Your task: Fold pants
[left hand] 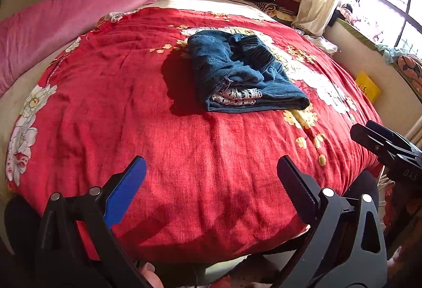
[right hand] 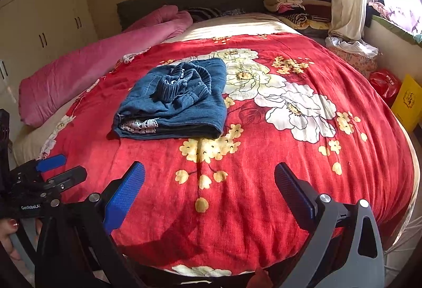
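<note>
Left wrist view: pants [left hand: 237, 72] lie folded in a compact bundle mid-blanket [left hand: 211, 156], waistband bunched on top. Left gripper [left hand: 211, 174] and right gripper [right hand: 209, 177] hover near the bed's edge, both spread and empty, well apart from the pants. Folding appears complete; any next move is flattening the waistband.

Folded pants [right hand: 172, 98] on bedspread [right hand: 263, 182], rolled quilt [right hand: 87, 64] left, clothes pile [right hand: 287, 2] behind right

Black tool [right hand: 209, 190] frames, blue ribbed pads [right hand: 124, 194], silver screws.
</note>
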`<state>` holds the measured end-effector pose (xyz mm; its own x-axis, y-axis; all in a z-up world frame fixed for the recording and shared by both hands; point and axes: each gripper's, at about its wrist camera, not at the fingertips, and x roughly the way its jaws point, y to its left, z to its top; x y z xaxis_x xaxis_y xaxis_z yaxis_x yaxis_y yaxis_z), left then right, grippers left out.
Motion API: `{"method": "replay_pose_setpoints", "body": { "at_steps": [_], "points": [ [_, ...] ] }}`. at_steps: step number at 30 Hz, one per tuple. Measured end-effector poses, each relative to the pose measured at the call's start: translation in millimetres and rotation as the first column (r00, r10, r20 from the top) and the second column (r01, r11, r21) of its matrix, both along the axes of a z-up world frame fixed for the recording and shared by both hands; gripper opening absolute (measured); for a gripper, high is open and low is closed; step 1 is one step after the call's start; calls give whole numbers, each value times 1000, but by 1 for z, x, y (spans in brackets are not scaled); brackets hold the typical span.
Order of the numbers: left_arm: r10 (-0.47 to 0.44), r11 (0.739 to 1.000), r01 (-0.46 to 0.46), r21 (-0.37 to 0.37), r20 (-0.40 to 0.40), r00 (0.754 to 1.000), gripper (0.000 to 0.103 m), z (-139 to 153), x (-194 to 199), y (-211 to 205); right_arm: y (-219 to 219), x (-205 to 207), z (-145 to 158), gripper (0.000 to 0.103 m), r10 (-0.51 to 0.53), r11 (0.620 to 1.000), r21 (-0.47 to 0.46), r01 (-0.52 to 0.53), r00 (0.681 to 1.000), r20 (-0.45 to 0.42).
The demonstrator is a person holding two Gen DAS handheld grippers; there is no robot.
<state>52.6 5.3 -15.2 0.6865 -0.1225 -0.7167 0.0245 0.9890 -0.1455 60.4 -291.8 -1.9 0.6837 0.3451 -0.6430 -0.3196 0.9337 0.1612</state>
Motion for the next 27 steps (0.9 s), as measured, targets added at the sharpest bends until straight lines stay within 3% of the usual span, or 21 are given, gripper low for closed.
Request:
{"method": "replay_pose_setpoints", "body": {
  "at_steps": [27],
  "points": [
    [25, 1000, -25, 12, 4, 1000, 93, 3, -1, 1, -7, 0, 3, 98, -23, 1000, 4, 23, 1000, 2]
  ]
}}
